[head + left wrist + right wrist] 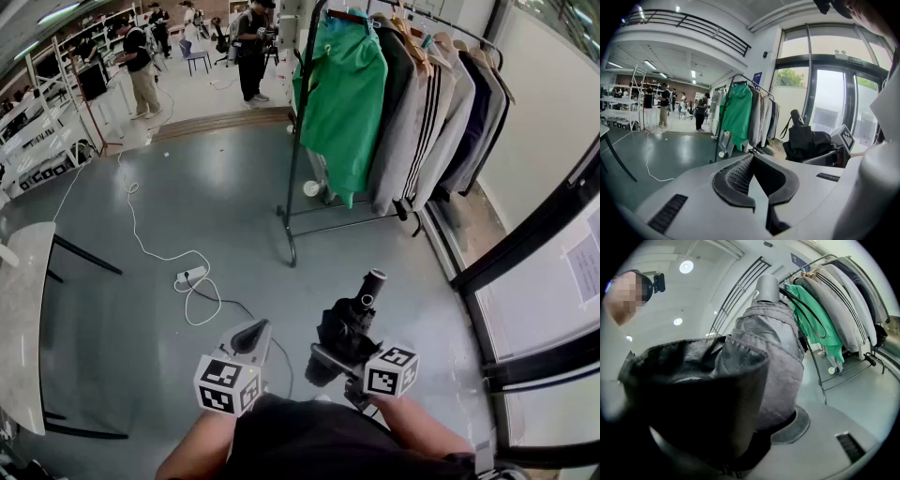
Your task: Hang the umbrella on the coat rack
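Folded black umbrella (349,323) is clamped in the right gripper (330,360) jaws, near the person, its capped end aimed at the far coat rack (295,141). Left gripper (251,336) jaws are closed on nothing. The rack is well apart and full of jackets (342,103). Pickup looks done; the approach and the hanging are left.

Pretty bright overall: daylight blows out the big windows (829,103), ceiling lights (686,266) glare, fisheye corners go black, and the umbrella (693,394) right up close looks dark and soft.
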{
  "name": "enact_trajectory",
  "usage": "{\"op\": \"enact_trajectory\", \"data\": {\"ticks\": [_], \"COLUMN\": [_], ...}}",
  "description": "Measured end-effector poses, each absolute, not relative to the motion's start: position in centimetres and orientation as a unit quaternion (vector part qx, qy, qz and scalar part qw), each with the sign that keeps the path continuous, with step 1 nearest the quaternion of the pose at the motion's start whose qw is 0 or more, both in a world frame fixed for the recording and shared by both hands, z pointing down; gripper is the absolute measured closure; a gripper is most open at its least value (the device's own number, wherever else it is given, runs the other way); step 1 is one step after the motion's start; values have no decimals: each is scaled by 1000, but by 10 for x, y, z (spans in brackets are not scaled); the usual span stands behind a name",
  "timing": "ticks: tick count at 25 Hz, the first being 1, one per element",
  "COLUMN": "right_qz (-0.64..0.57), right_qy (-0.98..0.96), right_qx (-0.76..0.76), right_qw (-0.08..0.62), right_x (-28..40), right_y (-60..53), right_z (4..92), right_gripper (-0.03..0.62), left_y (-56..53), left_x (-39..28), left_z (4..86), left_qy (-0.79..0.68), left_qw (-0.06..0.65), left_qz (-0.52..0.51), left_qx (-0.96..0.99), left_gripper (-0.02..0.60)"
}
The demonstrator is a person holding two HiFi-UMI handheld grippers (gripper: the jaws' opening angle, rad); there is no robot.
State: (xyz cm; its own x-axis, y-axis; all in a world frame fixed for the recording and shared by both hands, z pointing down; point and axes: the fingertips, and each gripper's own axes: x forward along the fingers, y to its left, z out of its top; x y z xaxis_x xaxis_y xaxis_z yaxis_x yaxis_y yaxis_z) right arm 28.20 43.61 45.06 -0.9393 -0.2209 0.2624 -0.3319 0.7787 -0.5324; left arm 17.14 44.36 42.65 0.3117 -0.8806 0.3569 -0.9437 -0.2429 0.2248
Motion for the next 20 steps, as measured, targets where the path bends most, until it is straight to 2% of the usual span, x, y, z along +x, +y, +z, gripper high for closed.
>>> {"op": "enact_trajectory", "data": {"ticks": [10, 20], "right_qz": [293, 321], "right_qy": [-939, -937], "right_qx": [151, 124], "right_qw": [101, 58], "right_x": [275, 259], "right_y": [431, 428], "right_z": [452, 445], "right_gripper": [355, 354], "left_y": [436, 429], "left_x": [165, 154], "left_z": [429, 436], "left_qy": [-579, -553], "left_qw": [203, 197], "left_qz": [72, 92], "left_qx": [786, 804], "left_gripper": [566, 566]}}
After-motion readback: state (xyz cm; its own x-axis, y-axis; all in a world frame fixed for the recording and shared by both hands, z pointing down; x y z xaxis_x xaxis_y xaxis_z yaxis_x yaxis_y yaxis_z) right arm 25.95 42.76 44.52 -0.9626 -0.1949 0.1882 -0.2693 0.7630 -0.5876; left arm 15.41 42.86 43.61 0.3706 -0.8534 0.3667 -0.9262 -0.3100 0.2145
